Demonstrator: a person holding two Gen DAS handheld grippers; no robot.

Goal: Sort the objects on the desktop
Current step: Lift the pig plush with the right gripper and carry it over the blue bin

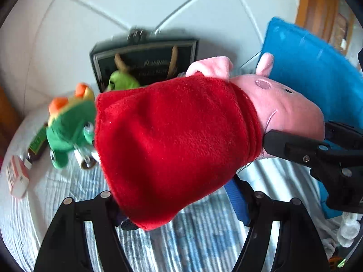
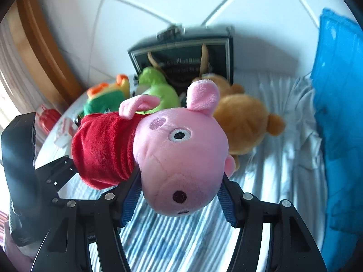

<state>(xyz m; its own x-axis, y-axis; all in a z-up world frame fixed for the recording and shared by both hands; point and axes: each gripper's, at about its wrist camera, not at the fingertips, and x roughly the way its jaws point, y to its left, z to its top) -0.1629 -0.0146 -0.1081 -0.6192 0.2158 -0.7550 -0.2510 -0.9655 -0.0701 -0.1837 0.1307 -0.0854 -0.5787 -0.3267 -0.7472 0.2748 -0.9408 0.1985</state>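
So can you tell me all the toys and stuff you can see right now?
Pink plush pig in a red fleece dress: one, lying sideways, held above the cloth by both grippers.
Green plush frog with orange bumps: one, left on the cloth.
Lime green plush toy: one, in front of the bag.
Brown plush bear: one, behind the pig.
Black paper bag with tan handles: one, against the white wall.
Brown bottle with green label: one, lying beside the frog.
Red-and-white small box: one, far left.
Blue cushion: one, right.
Blue-striped cloth: one, underneath everything.
Left gripper: black, clamped on the dress.
Right gripper: black, blue pads clamped on the head.
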